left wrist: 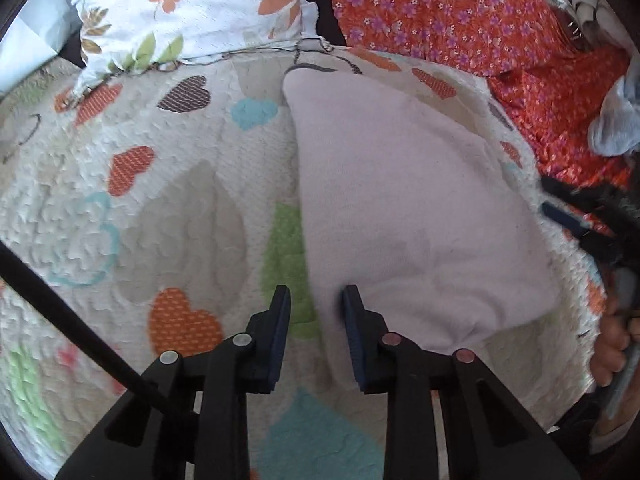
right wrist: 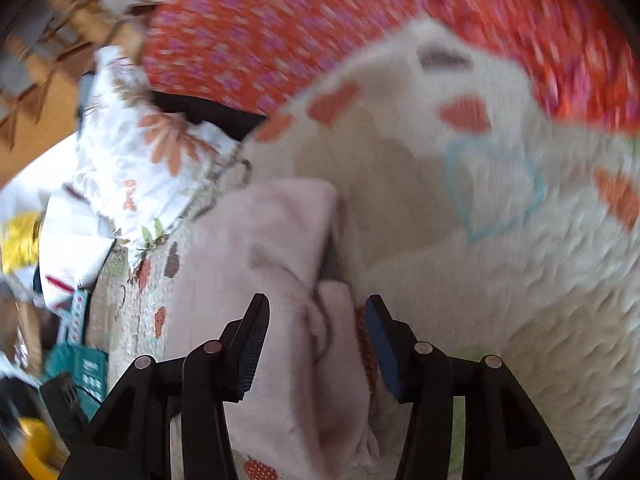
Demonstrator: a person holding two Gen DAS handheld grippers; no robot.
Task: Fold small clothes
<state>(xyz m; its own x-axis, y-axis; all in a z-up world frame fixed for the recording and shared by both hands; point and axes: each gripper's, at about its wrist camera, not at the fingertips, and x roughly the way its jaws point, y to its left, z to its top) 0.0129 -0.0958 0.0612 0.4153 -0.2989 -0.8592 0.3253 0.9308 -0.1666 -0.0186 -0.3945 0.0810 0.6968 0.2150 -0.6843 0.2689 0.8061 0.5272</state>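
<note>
A pale pink cloth [left wrist: 404, 208] lies folded on a white quilt with coloured hearts [left wrist: 132, 208]. My left gripper [left wrist: 316, 300] is open just above the cloth's near left edge, with nothing between its fingers. In the right wrist view, which is blurred, the same pink cloth [right wrist: 276, 264] lies folded under my right gripper [right wrist: 318, 312], which is open and empty above the cloth's right edge. The right gripper also shows at the right edge of the left wrist view [left wrist: 580, 224], beside the cloth.
An orange floral fabric [left wrist: 460, 12] lies behind the quilt. A white pillow with orange flowers [left wrist: 192, 4] sits at the back left. A light blue garment [left wrist: 616, 120] lies at the far right. Boxes and clutter [right wrist: 80, 368] stand off the bed's side.
</note>
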